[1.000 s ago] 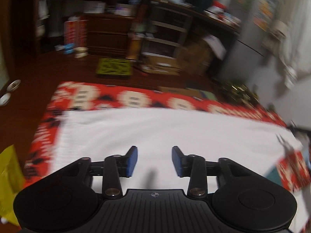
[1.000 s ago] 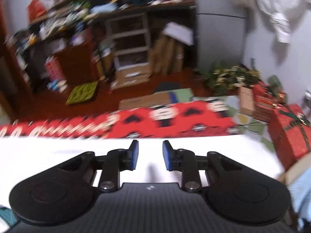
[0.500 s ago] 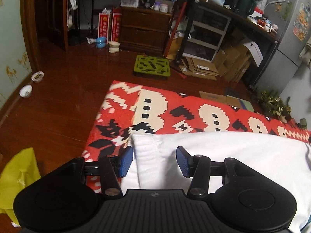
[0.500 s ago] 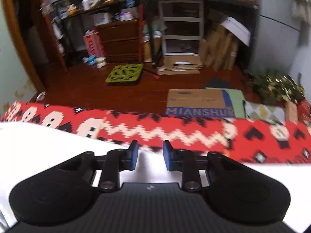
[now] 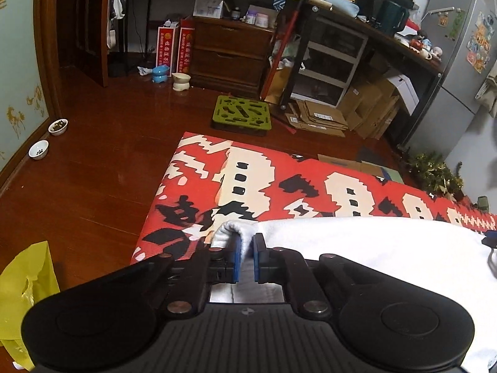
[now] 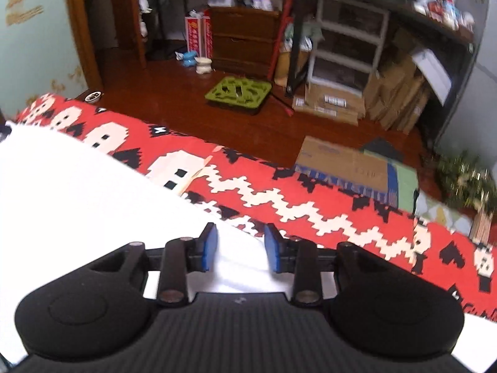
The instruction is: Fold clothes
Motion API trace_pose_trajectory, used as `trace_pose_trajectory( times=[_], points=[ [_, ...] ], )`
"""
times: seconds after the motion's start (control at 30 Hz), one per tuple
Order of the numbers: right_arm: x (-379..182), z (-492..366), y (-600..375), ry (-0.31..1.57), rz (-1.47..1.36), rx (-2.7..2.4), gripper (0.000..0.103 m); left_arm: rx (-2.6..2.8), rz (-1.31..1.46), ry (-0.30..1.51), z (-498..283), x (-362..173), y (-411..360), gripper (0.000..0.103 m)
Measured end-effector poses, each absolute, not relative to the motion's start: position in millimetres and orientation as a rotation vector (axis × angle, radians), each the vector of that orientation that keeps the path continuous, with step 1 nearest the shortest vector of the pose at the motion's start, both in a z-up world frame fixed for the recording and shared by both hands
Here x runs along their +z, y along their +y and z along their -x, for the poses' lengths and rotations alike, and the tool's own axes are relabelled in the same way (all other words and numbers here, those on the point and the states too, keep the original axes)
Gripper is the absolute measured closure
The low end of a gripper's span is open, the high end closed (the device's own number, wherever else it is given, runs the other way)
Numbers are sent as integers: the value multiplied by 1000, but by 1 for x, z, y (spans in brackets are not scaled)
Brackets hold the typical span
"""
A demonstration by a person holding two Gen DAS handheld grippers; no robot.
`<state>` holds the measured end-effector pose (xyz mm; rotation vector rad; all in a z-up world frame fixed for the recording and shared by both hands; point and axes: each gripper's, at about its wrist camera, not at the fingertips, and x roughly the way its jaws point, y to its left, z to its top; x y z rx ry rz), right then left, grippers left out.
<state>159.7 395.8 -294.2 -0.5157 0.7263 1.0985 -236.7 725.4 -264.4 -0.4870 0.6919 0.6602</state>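
Note:
A white garment (image 5: 357, 242) lies spread on a red, white and black patterned cloth (image 5: 248, 180). My left gripper (image 5: 246, 248) is shut on the garment's far left corner, which bunches up between the blue pads. In the right wrist view the garment (image 6: 77, 192) fills the left and lower part, over the same patterned cloth (image 6: 310, 205). My right gripper (image 6: 239, 241) is open, its blue pads astride the garment's far edge, with the cloth lying between them.
Beyond the cloth is a dark wooden floor (image 5: 93, 161) with a green tray (image 5: 242, 116), flattened cardboard boxes (image 6: 341, 168), pet bowls (image 5: 38, 149), shelves and a dresser. A yellow bag (image 5: 21, 283) sits at the lower left.
My left gripper has closed on the garment's left corner. My right gripper has shifted right along the garment's far edge and stayed open.

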Motion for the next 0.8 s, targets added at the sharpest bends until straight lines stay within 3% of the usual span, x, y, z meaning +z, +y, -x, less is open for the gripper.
trace_pose_trajectory(
  times=[0.07, 0.1, 0.13, 0.27, 0.4, 0.53, 0.63, 0.77, 0.8],
  points=[
    [-297, -159, 395, 716, 524, 1104, 72, 669, 477, 691, 236, -263, 725, 97],
    [-297, -158, 395, 707, 534, 1105, 93, 672, 468, 693, 234, -262, 725, 98],
    [-297, -156, 397, 692, 555, 1099, 102, 676, 458, 695, 232, -262, 724, 98],
    [-301, -160, 408, 665, 598, 1061, 103, 701, 426, 707, 227, -262, 725, 99],
    [-304, -167, 414, 667, 581, 1041, 103, 706, 431, 702, 229, -260, 725, 99],
    [-292, -168, 404, 657, 484, 1079, 101, 690, 417, 670, 235, -252, 722, 92],
    [-287, -160, 395, 660, 474, 1108, 99, 690, 367, 677, 237, -248, 712, 65],
    [-284, -146, 378, 690, 439, 1108, 70, 689, 358, 676, 245, -237, 699, 56],
    [-281, -142, 372, 695, 427, 1103, 68, 688, 354, 677, 247, -233, 694, 53]
  ],
)
